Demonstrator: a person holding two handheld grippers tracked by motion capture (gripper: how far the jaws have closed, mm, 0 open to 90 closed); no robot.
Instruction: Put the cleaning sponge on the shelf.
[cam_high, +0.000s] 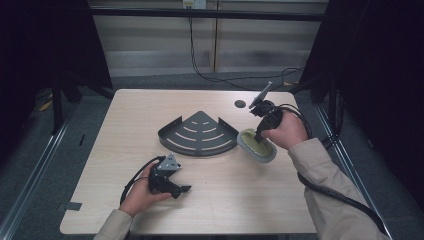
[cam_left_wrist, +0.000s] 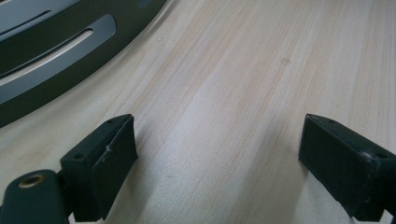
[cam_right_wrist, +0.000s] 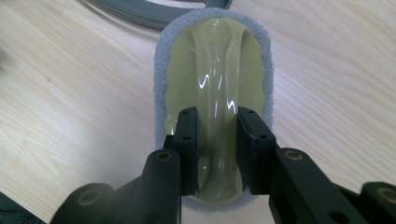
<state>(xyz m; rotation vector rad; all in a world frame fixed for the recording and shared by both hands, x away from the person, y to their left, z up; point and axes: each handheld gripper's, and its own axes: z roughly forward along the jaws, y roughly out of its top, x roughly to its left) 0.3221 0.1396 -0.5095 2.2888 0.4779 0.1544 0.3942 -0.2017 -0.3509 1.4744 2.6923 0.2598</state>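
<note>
Two black jaws of the right gripper (cam_right_wrist: 217, 149) pinch the raised glossy centre ridge of an oval pale-yellow plastic scrubber with a grey fuzzy pad rim (cam_right_wrist: 214, 60), which stretches straight ahead of the jaws over the light wooden table (cam_right_wrist: 70, 93). Just past the scrubber's far end sits the curved edge of a dark grey, quarter-round slotted metal corner shelf (cam_high: 199, 134). Left gripper (cam_left_wrist: 217, 154) is spread wide with nothing between its jaws, low over bare tabletop, shelf rim ahead and to its left, well apart from the scrubber.
</note>
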